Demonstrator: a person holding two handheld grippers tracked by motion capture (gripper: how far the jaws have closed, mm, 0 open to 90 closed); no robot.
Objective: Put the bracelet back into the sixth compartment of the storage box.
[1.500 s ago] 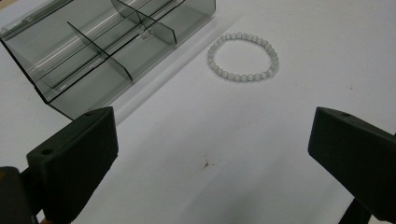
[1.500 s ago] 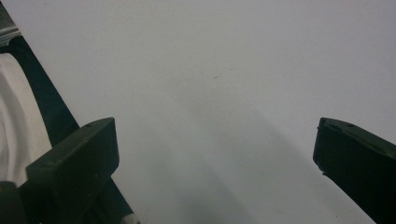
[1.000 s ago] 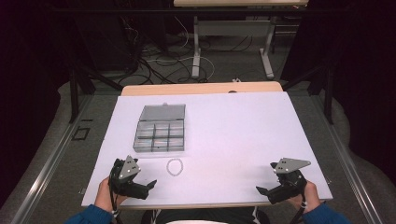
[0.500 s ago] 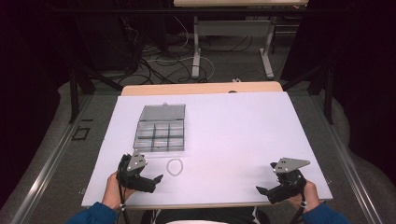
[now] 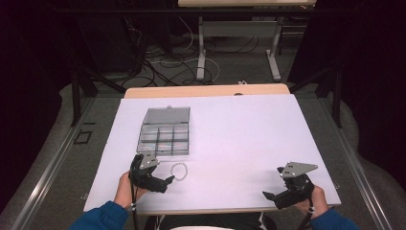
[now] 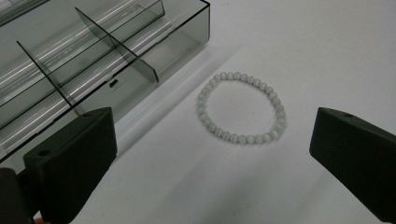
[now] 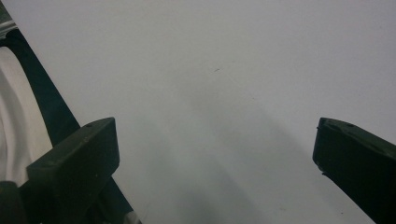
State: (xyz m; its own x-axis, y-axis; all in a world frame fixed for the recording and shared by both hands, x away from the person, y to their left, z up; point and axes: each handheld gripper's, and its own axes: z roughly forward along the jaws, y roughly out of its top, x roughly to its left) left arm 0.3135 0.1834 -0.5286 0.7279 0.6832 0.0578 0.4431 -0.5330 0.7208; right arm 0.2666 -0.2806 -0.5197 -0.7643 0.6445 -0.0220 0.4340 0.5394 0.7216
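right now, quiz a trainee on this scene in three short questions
1. True or false: the left gripper is shut on the bracelet.
2. The bracelet lies: A) in the box B) on the table beside the box C) under the right gripper.
3. What state are the right gripper's jaws in?

Key: 1 false, its jaws stand open with the bracelet ahead of them. 2 B. 3 open, over bare table.
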